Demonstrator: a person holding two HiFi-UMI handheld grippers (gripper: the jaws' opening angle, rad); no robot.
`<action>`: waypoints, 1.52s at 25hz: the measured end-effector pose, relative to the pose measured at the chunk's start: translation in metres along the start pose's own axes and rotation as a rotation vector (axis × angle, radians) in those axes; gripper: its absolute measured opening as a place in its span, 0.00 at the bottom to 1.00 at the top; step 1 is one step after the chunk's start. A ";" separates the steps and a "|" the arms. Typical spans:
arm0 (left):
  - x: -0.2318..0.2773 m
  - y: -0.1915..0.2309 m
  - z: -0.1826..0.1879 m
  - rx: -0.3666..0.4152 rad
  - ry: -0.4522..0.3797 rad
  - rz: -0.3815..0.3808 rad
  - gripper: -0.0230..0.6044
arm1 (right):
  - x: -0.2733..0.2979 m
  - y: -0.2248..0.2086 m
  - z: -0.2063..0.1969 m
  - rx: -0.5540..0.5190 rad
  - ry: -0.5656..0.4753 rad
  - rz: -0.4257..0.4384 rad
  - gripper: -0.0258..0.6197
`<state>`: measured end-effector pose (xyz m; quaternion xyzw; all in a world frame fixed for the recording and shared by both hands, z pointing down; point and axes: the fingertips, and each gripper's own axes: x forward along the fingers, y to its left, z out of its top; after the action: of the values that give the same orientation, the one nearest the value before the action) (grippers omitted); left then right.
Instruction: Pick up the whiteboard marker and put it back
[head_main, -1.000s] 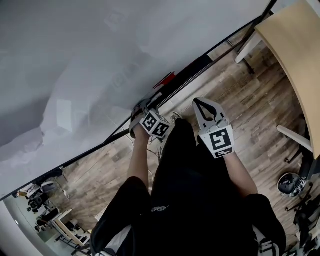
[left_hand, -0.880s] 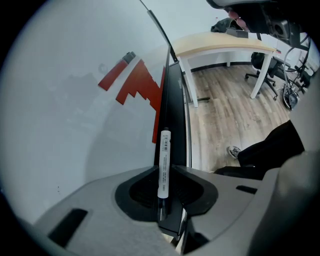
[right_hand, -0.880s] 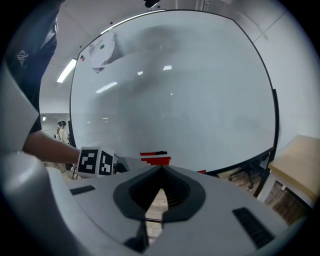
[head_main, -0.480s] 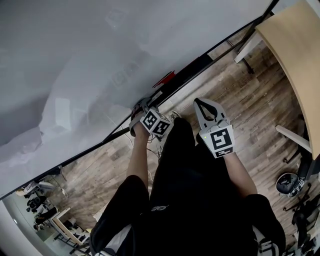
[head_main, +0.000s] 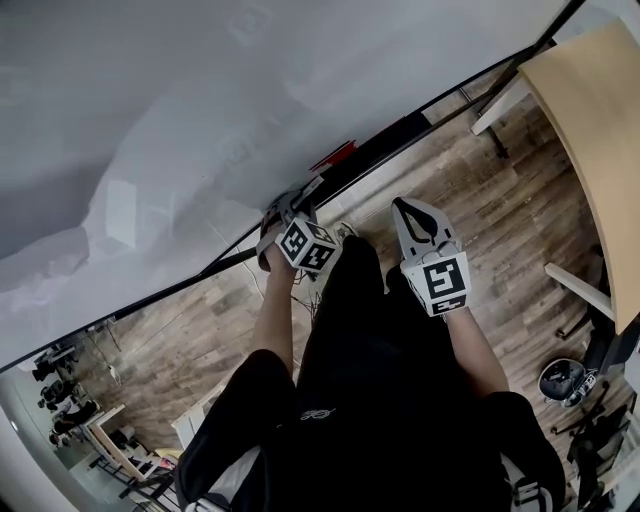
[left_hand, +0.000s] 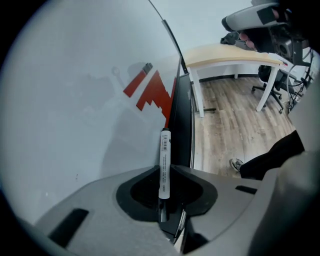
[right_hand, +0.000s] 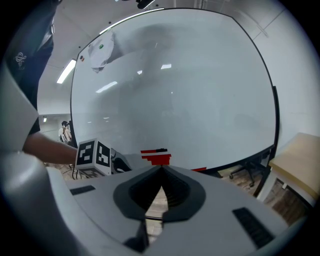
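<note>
Whiteboard (head_main: 180, 90) bottom edge: left gripper (left_hand: 163, 171) pinches marker (left_hand: 164, 145) by tray (left_hand: 183, 125); right gripper (head_main: 404, 208) closed, empty. Put-back step; next: lay marker in tray, release.

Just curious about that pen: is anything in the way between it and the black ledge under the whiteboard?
Nothing visible does. The marker, clamped in the left hand-held gripper, points along the black ledge; red shapes sit further along.

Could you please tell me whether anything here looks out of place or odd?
Nothing stands out: the left gripper clamps the whiteboard marker straight along its jaws beside the whiteboard, and the right gripper is shut, empty.
</note>
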<state>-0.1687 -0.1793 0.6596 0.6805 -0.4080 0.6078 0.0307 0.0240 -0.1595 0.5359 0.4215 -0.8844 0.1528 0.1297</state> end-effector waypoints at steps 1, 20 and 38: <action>-0.003 0.001 0.001 -0.006 -0.010 0.005 0.14 | 0.000 0.000 0.000 -0.001 0.000 0.002 0.04; -0.116 0.013 0.039 -0.414 -0.432 0.103 0.14 | -0.013 0.038 0.021 -0.039 -0.046 0.161 0.04; -0.190 -0.011 0.075 -0.631 -0.791 0.052 0.14 | -0.036 0.054 0.044 -0.015 -0.110 0.164 0.04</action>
<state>-0.0889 -0.1140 0.4832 0.8058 -0.5691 0.1511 0.0630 -0.0004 -0.1182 0.4739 0.3543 -0.9229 0.1330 0.0711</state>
